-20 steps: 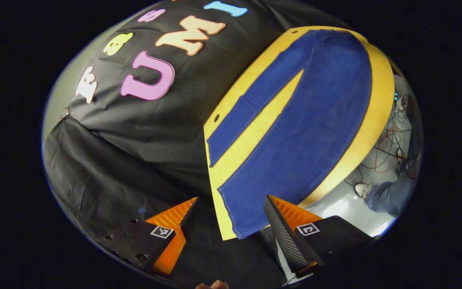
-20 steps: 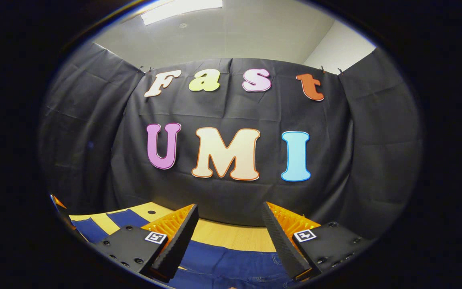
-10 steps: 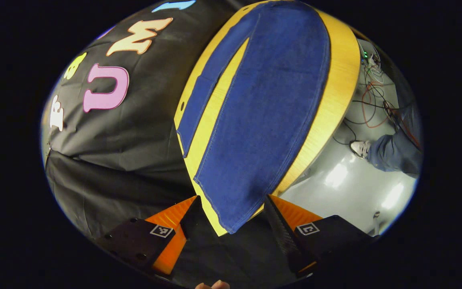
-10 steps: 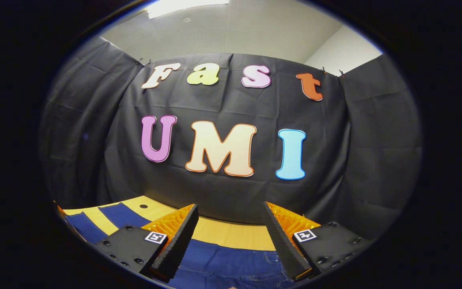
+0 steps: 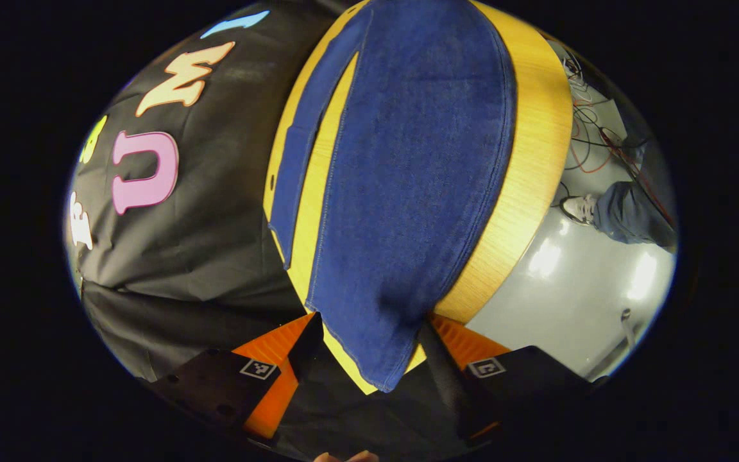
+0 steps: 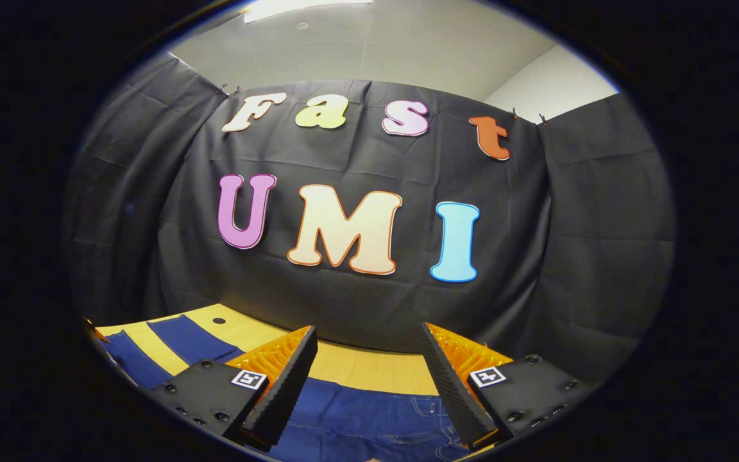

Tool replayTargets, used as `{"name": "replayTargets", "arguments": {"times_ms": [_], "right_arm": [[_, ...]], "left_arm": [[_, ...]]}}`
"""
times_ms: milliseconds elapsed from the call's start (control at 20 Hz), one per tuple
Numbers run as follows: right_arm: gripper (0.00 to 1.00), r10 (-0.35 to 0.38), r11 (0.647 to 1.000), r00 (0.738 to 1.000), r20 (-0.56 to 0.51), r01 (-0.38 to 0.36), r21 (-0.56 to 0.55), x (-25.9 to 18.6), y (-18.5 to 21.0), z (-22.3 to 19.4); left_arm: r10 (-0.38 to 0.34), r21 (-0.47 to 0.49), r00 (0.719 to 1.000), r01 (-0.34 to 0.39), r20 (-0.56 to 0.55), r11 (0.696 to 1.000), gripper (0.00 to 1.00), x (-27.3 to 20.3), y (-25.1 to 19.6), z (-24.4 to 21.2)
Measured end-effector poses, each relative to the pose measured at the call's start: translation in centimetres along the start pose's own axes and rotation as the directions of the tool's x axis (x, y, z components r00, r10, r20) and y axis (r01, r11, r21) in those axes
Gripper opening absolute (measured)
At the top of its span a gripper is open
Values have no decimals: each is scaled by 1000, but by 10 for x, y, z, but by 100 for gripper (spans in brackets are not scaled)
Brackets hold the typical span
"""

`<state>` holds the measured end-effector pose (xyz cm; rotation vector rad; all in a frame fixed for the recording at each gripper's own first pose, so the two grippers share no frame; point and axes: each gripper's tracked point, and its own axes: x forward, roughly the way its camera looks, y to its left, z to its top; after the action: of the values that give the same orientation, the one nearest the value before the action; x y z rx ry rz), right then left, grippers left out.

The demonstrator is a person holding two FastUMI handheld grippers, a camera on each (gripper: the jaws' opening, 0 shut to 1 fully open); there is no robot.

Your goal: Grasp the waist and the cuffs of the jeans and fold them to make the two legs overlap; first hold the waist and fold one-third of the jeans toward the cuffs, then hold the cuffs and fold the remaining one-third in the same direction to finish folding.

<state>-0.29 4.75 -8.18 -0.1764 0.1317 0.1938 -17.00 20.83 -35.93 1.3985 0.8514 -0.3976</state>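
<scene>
Jeans (image 5: 408, 179): flat on table (image 5: 530, 167), legs apart, unfolded. Step: lengthwise fold. Advice: grip near-leg cuff (image 5: 382, 366) deep, waist (image 6: 376, 423) likewise, lift both together. Left gripper (image 5: 369, 350): jaws wide, straddling cuff at table end, rolled sideways, not yet pressing. Right gripper (image 6: 366, 385): jaws wide, level, low above waist, facing booth wall.

The left tool (image 5: 369, 346) is holding its 2 fingers spread wide, tilted to one side. The right tool (image 6: 369, 378) is likewise gaping, sitting level with fingers pointing forward.
</scene>
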Motion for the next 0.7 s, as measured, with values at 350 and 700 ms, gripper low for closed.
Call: {"name": "replayTargets", "arguments": {"times_ms": [350,700], "right_arm": [[100,-74,993,996,-55,69,-93,-19,-33,-33],[100,-9,929,992,-127,-39,-367,-48,-48,-84]], "left_arm": [[-100,53,995,101,-12,994,13,23,-15,3],[-125,1,991,125,-55,992,0,18,-18,0]]}}
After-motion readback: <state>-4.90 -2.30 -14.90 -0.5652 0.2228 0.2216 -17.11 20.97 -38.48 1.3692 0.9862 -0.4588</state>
